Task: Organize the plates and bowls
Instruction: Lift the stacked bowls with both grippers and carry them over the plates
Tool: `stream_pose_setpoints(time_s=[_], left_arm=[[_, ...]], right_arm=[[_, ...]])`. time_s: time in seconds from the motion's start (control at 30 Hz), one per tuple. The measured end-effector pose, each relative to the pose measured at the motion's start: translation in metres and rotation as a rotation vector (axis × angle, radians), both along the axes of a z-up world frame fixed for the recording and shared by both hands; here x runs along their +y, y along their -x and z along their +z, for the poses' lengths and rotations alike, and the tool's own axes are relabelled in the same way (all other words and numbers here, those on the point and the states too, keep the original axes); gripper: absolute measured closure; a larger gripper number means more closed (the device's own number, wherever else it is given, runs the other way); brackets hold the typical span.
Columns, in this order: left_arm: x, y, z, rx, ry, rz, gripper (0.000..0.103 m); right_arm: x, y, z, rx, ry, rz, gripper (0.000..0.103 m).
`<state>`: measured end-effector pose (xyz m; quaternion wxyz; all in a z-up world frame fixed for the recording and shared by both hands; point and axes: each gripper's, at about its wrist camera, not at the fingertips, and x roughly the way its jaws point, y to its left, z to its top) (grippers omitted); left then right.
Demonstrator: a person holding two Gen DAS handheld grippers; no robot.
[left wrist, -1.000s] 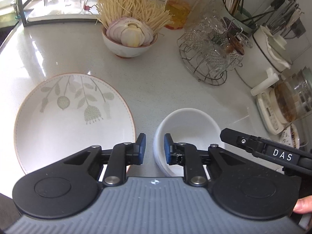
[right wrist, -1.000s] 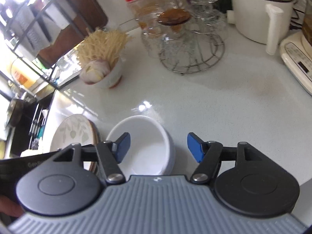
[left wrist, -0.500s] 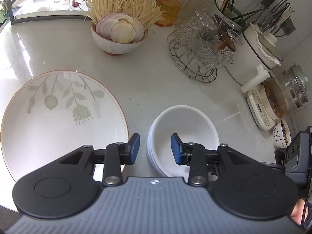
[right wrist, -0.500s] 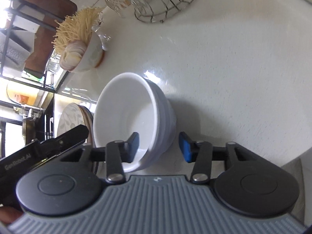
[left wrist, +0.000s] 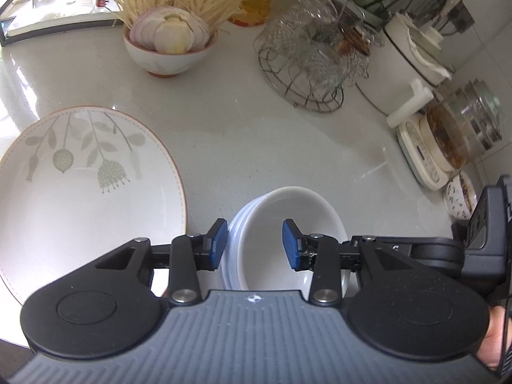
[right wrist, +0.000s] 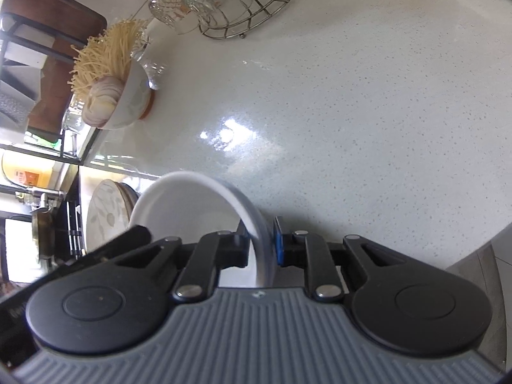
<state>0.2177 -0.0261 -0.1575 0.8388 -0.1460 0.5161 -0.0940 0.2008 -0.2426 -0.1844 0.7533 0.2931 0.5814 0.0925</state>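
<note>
Plate (left wrist: 80, 185) lies flat at counter (left wrist: 256, 147) left. Just right of it, apart: white bowl stack (left wrist: 288, 224). Left gripper (left wrist: 256, 246) spread, jaws astride the stack's left rim, not pressing. Right gripper (right wrist: 260, 249) clamped on the stack's right rim (right wrist: 256, 224). Behind: noodle bowl (left wrist: 169, 51), wire rack (left wrist: 307, 76).
</note>
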Motion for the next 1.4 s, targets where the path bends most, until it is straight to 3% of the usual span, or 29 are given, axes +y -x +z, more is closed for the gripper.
stream_pose_setpoints(time_s=[0.3,0.57,0.77,0.83,0.93,1.1,1.4], left_arm=[[-0.025,0.0,-0.007,0.008,-0.084,-0.077,0.059],[-0.045,-0.007,-0.025,0.092,-0.105,-0.138,0.059],[-0.043,-0.013,-0.043,0.166,-0.049,-0.084,0.062],[-0.041,-0.012,-0.046,0.176,-0.025,-0.067,0.067],[-0.041,-0.011,-0.047,0.174,-0.015,-0.05,0.075],[-0.04,-0.006,-0.041,0.14,-0.025,-0.013,0.078],[-0.043,0.011,-0.042,0.157,0.001,0.071,0.078]], right_arm=[[-0.007,0.006,0.004,-0.008,0.05,-0.003,0.086],[-0.023,0.011,0.008,-0.027,0.073,-0.029,0.088],[-0.035,0.012,0.007,-0.033,0.063,-0.041,0.088],[-0.035,0.012,0.006,-0.035,0.058,-0.035,0.088],[-0.034,0.013,0.006,-0.039,0.057,-0.018,0.088],[-0.03,0.013,0.008,-0.066,0.056,0.008,0.088],[-0.037,0.023,0.01,-0.089,0.059,0.073,0.088]])
